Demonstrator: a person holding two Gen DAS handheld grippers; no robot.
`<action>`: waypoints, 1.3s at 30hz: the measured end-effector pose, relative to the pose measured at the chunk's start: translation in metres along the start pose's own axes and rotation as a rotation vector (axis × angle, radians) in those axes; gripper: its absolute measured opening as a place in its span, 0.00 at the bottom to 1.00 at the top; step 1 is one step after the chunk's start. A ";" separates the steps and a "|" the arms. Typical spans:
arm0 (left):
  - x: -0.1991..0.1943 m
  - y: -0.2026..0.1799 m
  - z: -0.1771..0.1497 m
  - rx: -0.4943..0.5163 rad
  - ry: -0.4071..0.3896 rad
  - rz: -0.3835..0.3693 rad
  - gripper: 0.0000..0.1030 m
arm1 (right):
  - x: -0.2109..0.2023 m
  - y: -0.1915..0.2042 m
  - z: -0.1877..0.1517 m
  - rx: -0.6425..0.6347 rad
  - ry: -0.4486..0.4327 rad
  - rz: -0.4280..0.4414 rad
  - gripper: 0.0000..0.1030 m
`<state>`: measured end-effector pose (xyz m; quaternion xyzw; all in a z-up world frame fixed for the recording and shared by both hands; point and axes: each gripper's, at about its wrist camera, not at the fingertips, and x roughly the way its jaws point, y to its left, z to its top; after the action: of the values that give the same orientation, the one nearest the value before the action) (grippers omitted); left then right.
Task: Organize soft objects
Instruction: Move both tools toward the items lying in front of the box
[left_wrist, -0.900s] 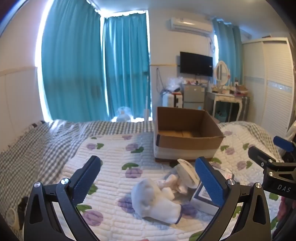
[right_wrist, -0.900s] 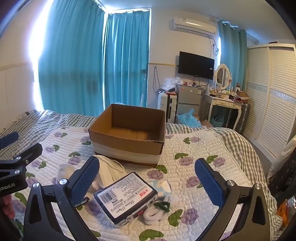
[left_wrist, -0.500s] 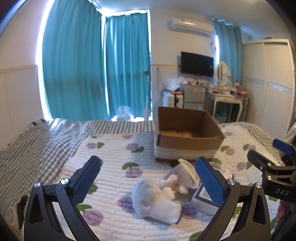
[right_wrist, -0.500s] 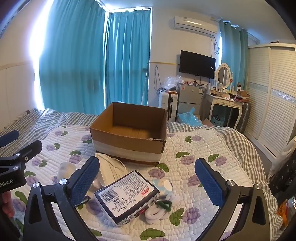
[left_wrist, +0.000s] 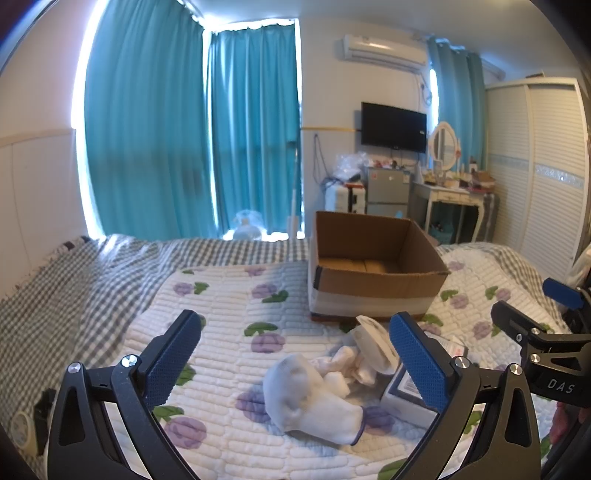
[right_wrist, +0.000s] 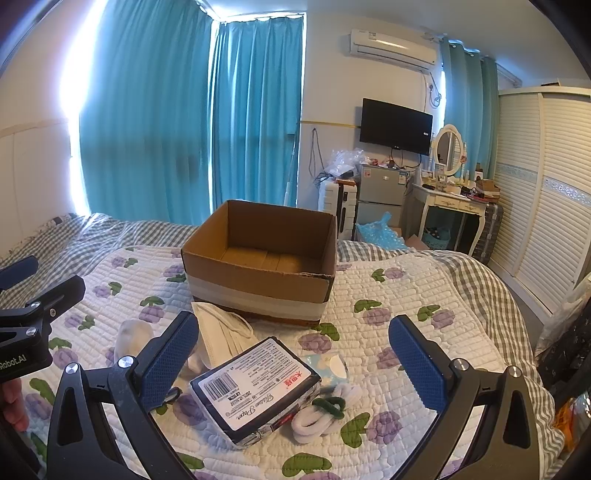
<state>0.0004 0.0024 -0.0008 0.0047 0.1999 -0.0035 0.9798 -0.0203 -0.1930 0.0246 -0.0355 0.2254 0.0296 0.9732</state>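
Observation:
An open, empty cardboard box (left_wrist: 373, 273) (right_wrist: 258, 273) stands on the flowered quilt (left_wrist: 229, 317). In front of it lies a heap: a white sock (left_wrist: 310, 402), white face masks (right_wrist: 221, 332), a dark tissue pack (right_wrist: 255, 387), a small light-blue packet (right_wrist: 328, 367) and a white-and-green rolled sock (right_wrist: 325, 410). My left gripper (left_wrist: 295, 358) is open and empty above the white sock. My right gripper (right_wrist: 295, 358) is open and empty above the tissue pack. Each gripper shows at the edge of the other's view.
The bed has a grey checked blanket (left_wrist: 74, 280) at the left and far side. Teal curtains (left_wrist: 192, 140), a small fridge (right_wrist: 380, 192), a dressing table (right_wrist: 454, 206) and a white wardrobe (right_wrist: 546, 192) stand beyond the bed.
Both grippers have edged slightly nearer the box. Both stay open, and the objects on the bed have not moved.

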 end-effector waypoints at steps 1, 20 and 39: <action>0.000 0.000 0.000 -0.001 0.000 0.001 1.00 | 0.001 0.001 0.000 -0.001 0.002 0.000 1.00; 0.000 0.001 0.000 -0.003 0.003 -0.001 1.00 | 0.001 0.000 -0.002 -0.003 0.008 0.006 1.00; 0.000 0.002 -0.003 -0.002 0.001 -0.001 1.00 | 0.001 0.003 -0.005 -0.006 0.010 0.009 1.00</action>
<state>-0.0008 0.0046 -0.0032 0.0034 0.2006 -0.0039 0.9797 -0.0214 -0.1908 0.0199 -0.0373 0.2303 0.0345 0.9718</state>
